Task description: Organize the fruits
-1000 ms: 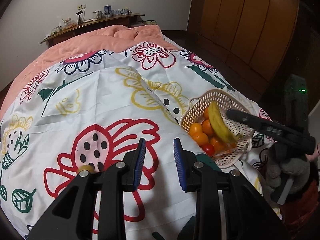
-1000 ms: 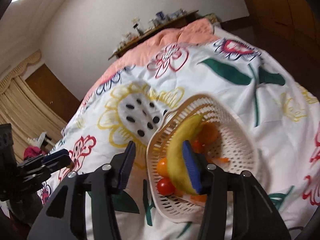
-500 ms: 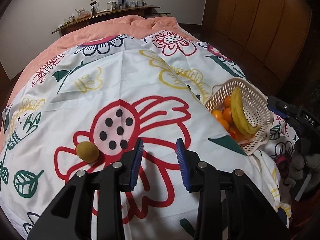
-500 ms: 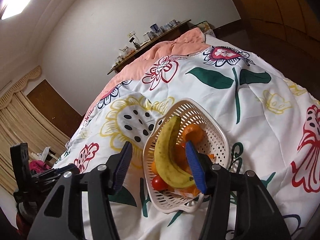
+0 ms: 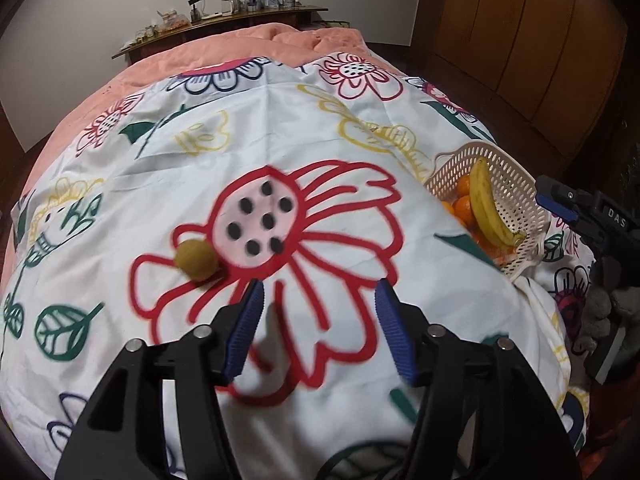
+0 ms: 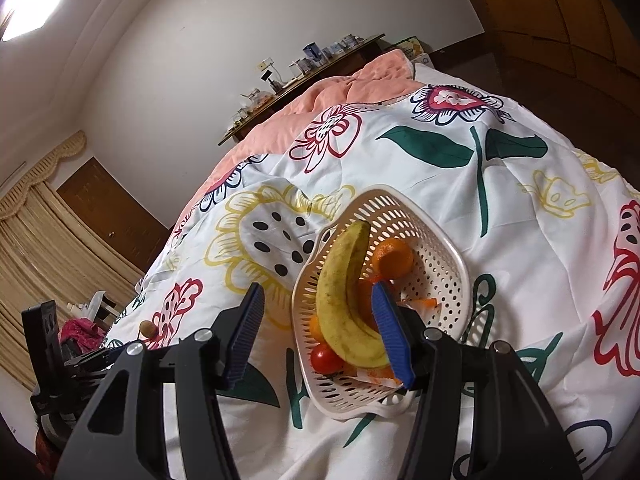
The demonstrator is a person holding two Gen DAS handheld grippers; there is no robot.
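Though just opening to a middling gap, clasps nothing at the left gripper (image 5: 319, 286): only bare flowered quilt (image 5: 320, 140) between the blue pads. Just ahead of the left jaw's tip and a little outside it: a round olive-brown fruit (image 5: 196, 260), resting on a printed red flower, touching neither pad. Far off beyond the right jaw, well apart from that fruit: a white perforated basket (image 5: 516, 184) holding a banana (image 5: 486, 208) and oranges (image 5: 464, 204).

At the right gripper (image 6: 317, 287), likewise parted about halfway and pressing on nothing. Straight ahead of these jaws and low under them: the basket, with its near-left rim showing in the gap. In line with the right jaw's pad: the banana, curved lengthwise; whether touching, cannot tell. Below the banana's near end, between the two jaws: a red tomato (image 6: 325, 358). Beyond the right jaw's tip: one orange against the far wall. Far outside the left jaw: the olive-brown fruit, small on the quilt.
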